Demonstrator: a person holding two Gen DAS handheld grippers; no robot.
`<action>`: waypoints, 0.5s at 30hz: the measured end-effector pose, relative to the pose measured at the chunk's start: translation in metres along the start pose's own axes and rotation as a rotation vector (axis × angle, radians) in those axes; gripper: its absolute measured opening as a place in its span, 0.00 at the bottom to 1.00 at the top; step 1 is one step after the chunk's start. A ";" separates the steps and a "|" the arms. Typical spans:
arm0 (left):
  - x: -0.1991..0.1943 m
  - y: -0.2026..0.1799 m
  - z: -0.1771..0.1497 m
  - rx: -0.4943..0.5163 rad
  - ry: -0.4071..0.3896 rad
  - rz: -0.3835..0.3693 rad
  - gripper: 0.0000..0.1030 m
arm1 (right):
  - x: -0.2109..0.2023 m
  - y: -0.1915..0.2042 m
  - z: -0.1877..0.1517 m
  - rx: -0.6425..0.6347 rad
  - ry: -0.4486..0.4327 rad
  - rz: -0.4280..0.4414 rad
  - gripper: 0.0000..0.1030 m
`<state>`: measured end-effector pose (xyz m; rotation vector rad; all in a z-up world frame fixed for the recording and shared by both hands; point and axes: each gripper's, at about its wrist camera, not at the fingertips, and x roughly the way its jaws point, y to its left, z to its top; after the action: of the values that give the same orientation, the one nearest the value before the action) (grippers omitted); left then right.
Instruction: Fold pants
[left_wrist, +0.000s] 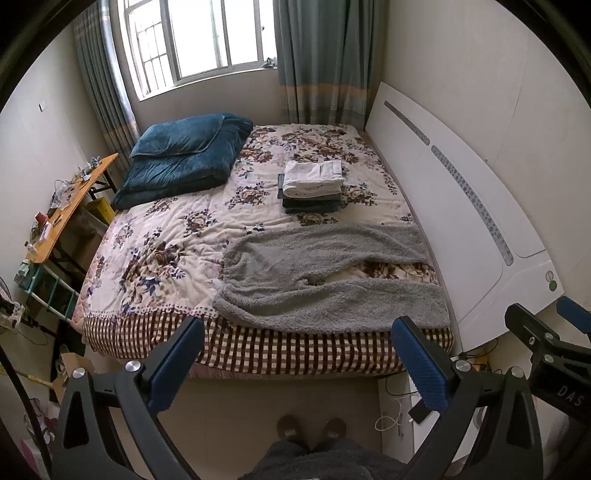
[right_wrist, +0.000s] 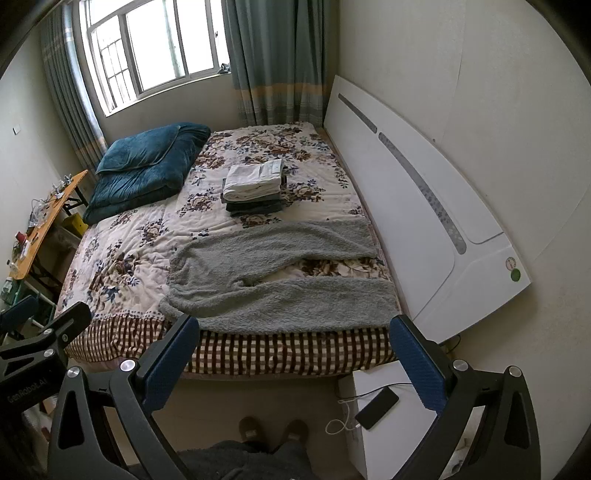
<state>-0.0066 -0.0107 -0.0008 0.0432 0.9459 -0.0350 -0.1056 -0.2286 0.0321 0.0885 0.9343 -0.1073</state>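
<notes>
Your grey fleece pants (left_wrist: 325, 280) lie spread flat across the near right part of the bed (left_wrist: 155, 254), on the floral quilt, with the waistband toward the left and the two legs running off to the right, toward the white headboard (left_wrist: 461, 206). The legs are split apart, so a strip of quilt shows between them. The near leg lies right along the bed's near edge, above the checked sheet.

Your left gripper (left_wrist: 295, 354) and right gripper (right_wrist: 291, 350) both hover short of the bed with their blue pads wide apart and nothing between them. Neither touches the fabric.

Expect the pants to be soft, thick and floppy: light enough to lift easily, but limp, so they will sag and bunch wherever you do not support them. The plush pile should give the pads good purchase and is unlikely to slip. It will probably drag on the quilt, so lift rather than slide.

Take hold at the edges, pinching the full thickness of the far leg, one gripper near the waistband and the other near the cuff, to bring it over onto the near leg. The stack of folded clothes (left_wrist: 314, 184) farther back is well clear.
</notes>
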 end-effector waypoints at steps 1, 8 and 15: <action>0.000 0.000 -0.001 0.000 -0.001 -0.001 1.00 | 0.000 0.001 0.000 0.000 0.000 0.002 1.00; 0.000 0.001 0.002 -0.001 0.000 -0.003 1.00 | -0.004 -0.004 -0.002 -0.002 -0.001 0.003 1.00; -0.001 -0.003 0.006 0.005 -0.001 -0.001 1.00 | -0.009 -0.010 -0.003 0.008 0.005 0.014 1.00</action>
<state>-0.0026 -0.0140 0.0033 0.0476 0.9449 -0.0386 -0.1144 -0.2377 0.0372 0.1024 0.9385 -0.0976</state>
